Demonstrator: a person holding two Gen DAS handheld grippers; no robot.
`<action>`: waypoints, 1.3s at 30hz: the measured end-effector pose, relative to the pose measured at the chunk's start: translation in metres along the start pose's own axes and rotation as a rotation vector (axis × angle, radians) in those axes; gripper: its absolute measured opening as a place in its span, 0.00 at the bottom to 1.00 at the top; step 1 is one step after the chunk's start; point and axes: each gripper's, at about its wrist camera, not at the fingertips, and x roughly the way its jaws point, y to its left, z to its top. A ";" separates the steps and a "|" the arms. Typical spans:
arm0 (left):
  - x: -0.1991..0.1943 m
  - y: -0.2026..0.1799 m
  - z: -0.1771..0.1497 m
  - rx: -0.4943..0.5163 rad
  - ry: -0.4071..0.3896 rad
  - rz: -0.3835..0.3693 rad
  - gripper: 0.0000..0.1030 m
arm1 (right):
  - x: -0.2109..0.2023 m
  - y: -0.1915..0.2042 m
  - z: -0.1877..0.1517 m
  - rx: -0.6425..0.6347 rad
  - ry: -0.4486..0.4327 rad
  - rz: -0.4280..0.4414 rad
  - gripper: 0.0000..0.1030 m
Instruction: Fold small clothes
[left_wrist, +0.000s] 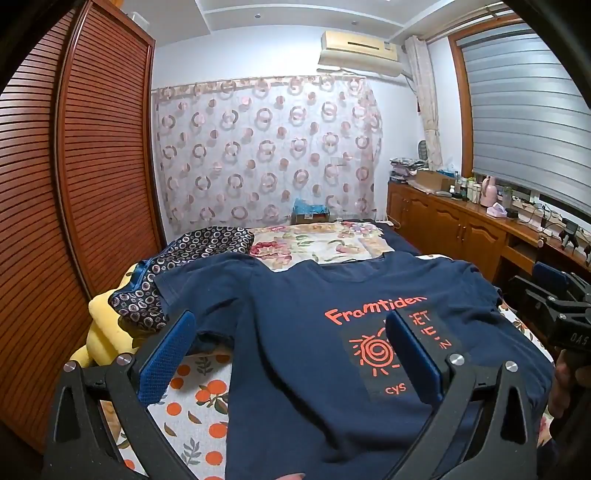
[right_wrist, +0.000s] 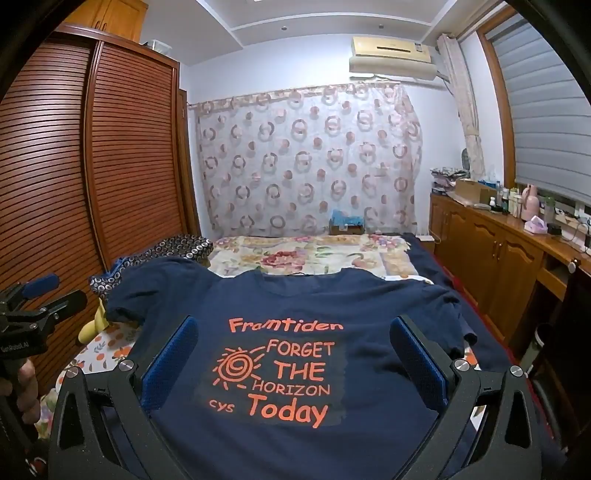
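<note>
Left to right: my left gripper (left_wrist: 291, 350) is wide open, holding nothing, over the shirt's left half. Navy T-shirt (right_wrist: 295, 295) lies flat on the bed (right_wrist: 314, 254), print up, sleeves out, no fold made. Near hem is out of view, probably flat too. My right gripper (right_wrist: 293, 356) is wide open, empty. All folds remain.
</note>
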 end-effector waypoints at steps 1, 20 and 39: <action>0.002 0.001 -0.001 0.000 -0.001 -0.001 1.00 | 0.000 0.000 0.000 0.000 -0.001 0.000 1.00; 0.000 -0.001 0.000 0.003 0.001 0.000 1.00 | 0.000 0.001 0.000 0.002 -0.004 0.001 1.00; 0.000 -0.002 0.000 0.006 0.002 0.002 1.00 | -0.001 0.000 0.000 0.003 -0.004 0.001 1.00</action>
